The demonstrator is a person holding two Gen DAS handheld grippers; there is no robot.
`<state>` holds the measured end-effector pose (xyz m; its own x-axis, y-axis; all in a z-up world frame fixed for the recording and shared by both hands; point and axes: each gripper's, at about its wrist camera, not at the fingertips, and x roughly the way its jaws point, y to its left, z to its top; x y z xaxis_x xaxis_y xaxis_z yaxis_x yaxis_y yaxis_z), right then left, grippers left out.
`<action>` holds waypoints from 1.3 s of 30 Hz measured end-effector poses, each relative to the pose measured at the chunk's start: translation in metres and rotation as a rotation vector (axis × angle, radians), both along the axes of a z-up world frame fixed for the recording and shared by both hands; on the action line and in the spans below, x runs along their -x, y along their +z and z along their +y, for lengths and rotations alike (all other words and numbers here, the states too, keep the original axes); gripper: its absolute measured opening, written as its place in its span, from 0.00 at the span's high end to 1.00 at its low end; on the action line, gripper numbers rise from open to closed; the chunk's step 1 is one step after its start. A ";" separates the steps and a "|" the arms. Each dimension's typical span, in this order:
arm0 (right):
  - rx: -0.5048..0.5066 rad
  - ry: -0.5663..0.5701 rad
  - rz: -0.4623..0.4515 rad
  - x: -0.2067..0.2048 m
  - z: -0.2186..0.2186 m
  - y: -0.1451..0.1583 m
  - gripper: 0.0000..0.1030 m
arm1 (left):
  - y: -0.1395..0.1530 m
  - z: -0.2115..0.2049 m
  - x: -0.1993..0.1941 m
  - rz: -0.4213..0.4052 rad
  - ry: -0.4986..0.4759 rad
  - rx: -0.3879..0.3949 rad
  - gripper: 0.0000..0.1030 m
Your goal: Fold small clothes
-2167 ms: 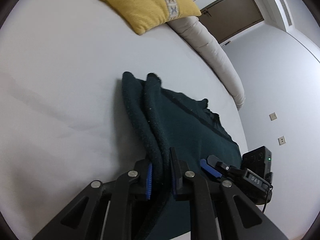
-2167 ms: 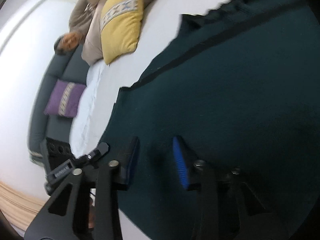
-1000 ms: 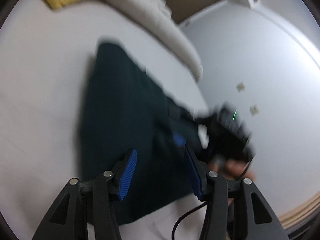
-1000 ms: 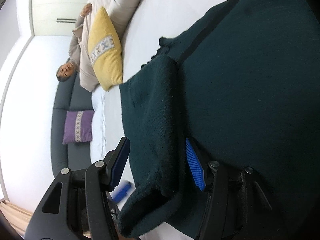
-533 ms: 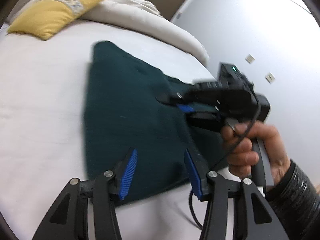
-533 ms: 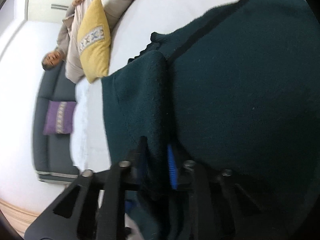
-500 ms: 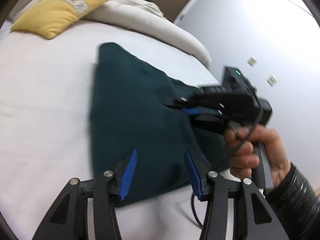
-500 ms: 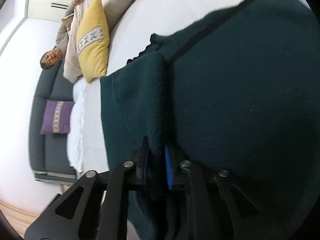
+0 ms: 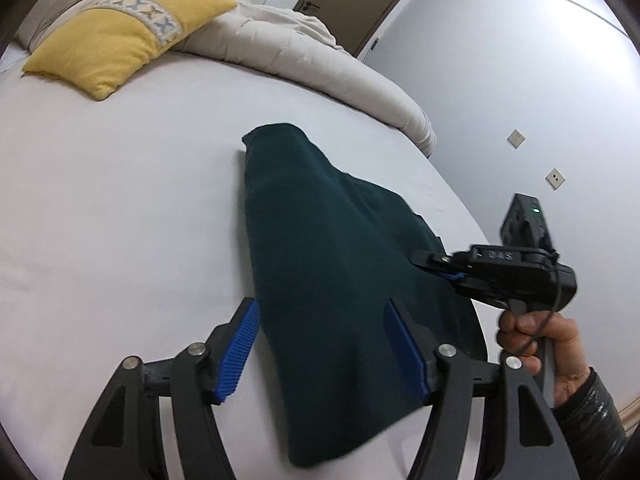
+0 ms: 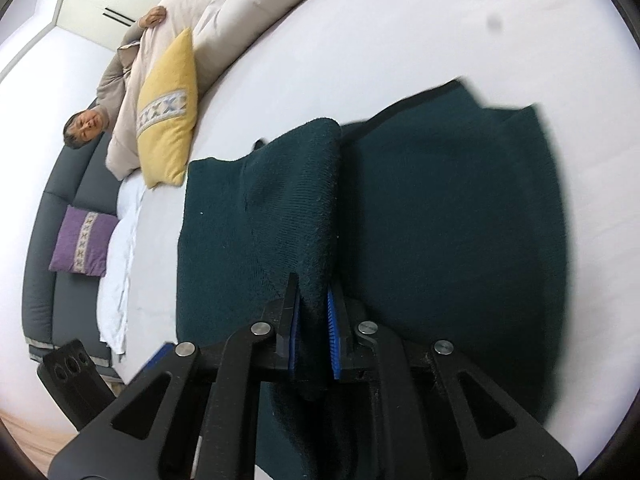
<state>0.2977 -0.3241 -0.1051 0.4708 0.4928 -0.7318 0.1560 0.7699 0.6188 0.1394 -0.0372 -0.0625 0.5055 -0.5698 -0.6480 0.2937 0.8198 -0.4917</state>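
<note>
A dark green knitted garment [image 9: 332, 248] lies on the white bed sheet [image 9: 120, 208], partly folded over itself. My right gripper [image 10: 314, 332] is shut on a raised fold of the garment [image 10: 440, 220], with both blue pads pressed against the cloth. In the left wrist view the right gripper [image 9: 440, 268] pinches the garment's right side, held by a hand [image 9: 532, 336]. My left gripper [image 9: 324, 344] hovers over the near end of the garment. Its jaws are opening, and the cloth lies between the blue fingers [image 9: 240, 344] without being pressed.
A yellow pillow [image 9: 116, 36] and a beige duvet [image 9: 320, 60] lie at the far side of the bed. A person [image 10: 132, 52] rests under the duvet. A purple cushion [image 10: 82, 240] sits on a grey sofa [image 10: 40, 260]. Bare sheet spreads left of the garment.
My right gripper went from open to shut on a fold of the garment and lifted it slightly. My left gripper's jaws spread wider and its view swung back toward the pillow.
</note>
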 end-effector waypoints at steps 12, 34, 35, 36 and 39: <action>0.069 -0.045 0.004 0.027 -0.076 0.025 0.90 | 0.013 -0.053 -0.025 -0.016 -0.027 -0.026 0.35; -0.030 -0.135 0.002 0.033 -0.133 -0.029 0.81 | -0.014 -0.136 -0.056 -0.068 -0.156 -0.238 0.17; -0.023 -0.149 0.005 0.035 -0.135 -0.027 0.71 | -0.012 -0.136 -0.053 -0.074 -0.160 -0.250 0.17; 0.048 -0.191 0.011 0.043 -0.137 -0.017 0.71 | -0.009 -0.134 -0.049 -0.081 -0.165 -0.252 0.18; 0.187 -0.213 -0.070 0.068 -0.122 0.026 0.67 | 0.002 -0.112 -0.041 -0.058 -0.128 -0.192 0.34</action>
<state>0.2300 -0.4466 -0.0796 0.6019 0.2368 -0.7627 0.2880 0.8264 0.4839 0.1803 -0.1490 -0.0605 0.4767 -0.5005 -0.7227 0.4248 0.8509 -0.3091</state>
